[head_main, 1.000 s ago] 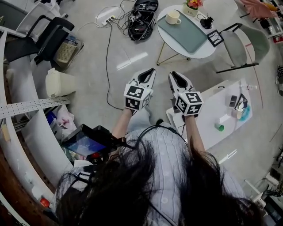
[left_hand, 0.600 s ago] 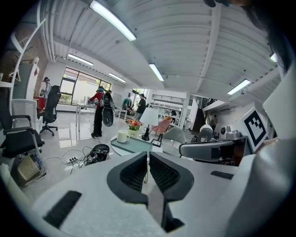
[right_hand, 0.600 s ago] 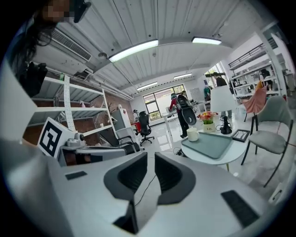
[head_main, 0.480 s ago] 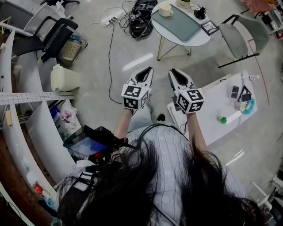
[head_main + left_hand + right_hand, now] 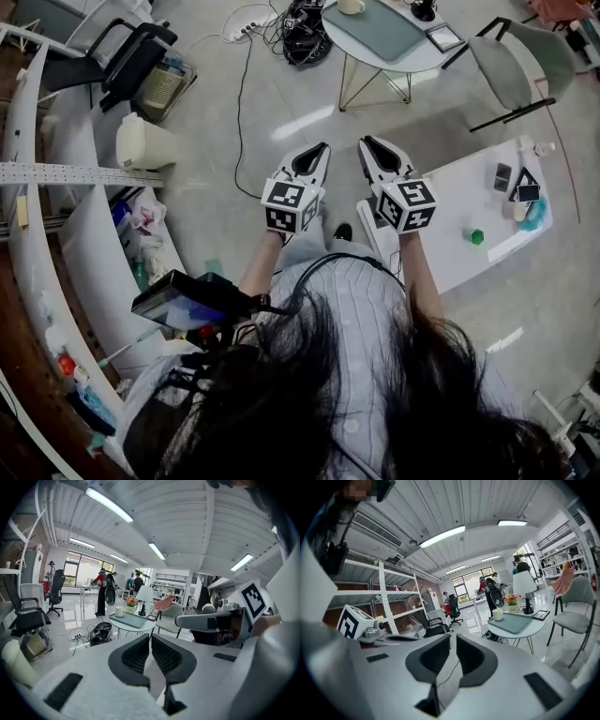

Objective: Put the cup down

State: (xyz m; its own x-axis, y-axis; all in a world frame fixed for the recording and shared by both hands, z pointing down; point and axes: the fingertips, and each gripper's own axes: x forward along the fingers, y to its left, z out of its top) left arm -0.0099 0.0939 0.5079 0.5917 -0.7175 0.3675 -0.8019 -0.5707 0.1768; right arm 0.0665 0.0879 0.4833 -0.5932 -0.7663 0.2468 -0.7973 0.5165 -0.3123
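The cream cup [image 5: 352, 5] stands on a green mat on the round white table [image 5: 417, 58], cut by the head view's top edge. It also shows far off as the cup [image 5: 119, 611] in the left gripper view and the cup [image 5: 498, 614] in the right gripper view. My left gripper [image 5: 323, 148] and right gripper [image 5: 366, 142] hang side by side over bare floor, well short of that table. Both are shut with nothing between the jaws, as the left gripper [image 5: 150, 636] and right gripper [image 5: 453, 637] show in their own views.
A low white table [image 5: 450, 244] with a small green object [image 5: 476, 236] and phones stands right of the right gripper. A grey chair [image 5: 520, 66] sits by the round table. Cables [image 5: 300, 33], a black office chair [image 5: 131, 56], a white canister [image 5: 141, 141] and shelving [image 5: 56, 173] lie left.
The round table with the cup has slid to the head view's top edge and looks smaller: the person and both grippers have backed away. Both grippers stay shut, side by side.
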